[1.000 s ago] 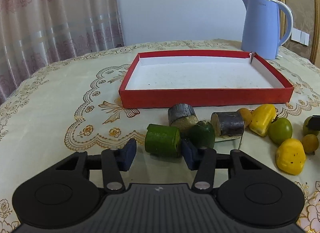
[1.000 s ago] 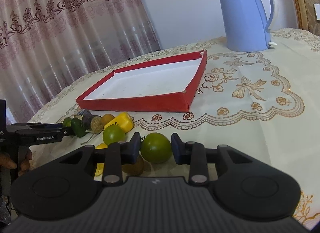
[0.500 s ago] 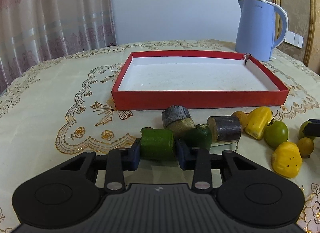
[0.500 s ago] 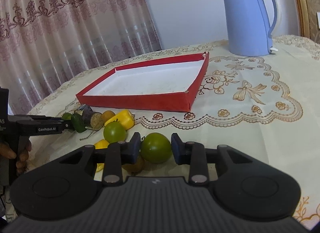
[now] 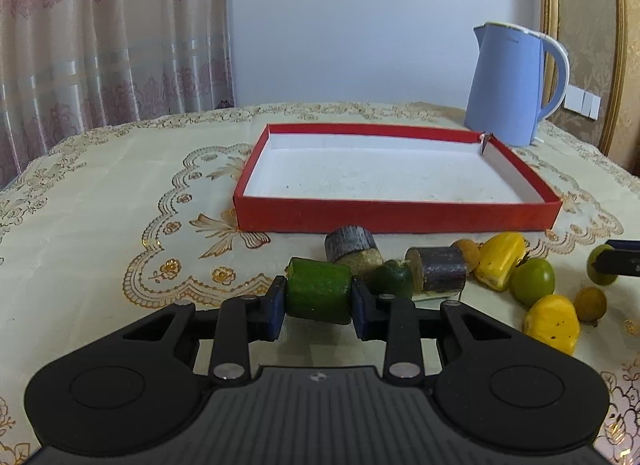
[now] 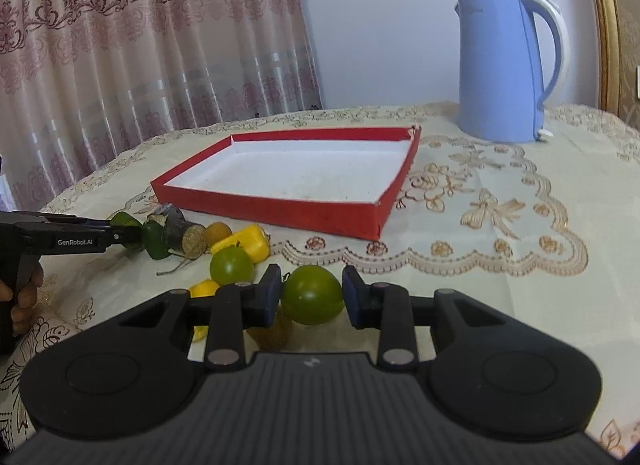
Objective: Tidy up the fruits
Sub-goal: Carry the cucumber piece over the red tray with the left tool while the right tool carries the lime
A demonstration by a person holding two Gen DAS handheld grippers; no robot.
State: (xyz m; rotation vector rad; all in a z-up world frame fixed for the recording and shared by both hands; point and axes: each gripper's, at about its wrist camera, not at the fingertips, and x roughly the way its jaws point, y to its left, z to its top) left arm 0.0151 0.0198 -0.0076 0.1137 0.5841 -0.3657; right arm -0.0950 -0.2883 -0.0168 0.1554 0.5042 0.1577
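Since the earlier frame, left gripper (image 5: 318, 302) closed onto the short green cylindrical fruit chunk (image 5: 319, 295), lower centre. Right gripper (image 6: 310, 299) clamps the round green fruit (image 6: 312, 294). Both look light, firm, smooth-skinned; grip mid-body. Beyond: the empty red shallow cardboard tray (image 5: 396, 217).

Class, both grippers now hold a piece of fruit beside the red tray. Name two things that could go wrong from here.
1. The left gripper pinches the green cylinder piece by its flat ends; lifting may knock the dark green fruit touching it.
2. The round green fruit in the right gripper could slip and roll before clearing the red tray wall.
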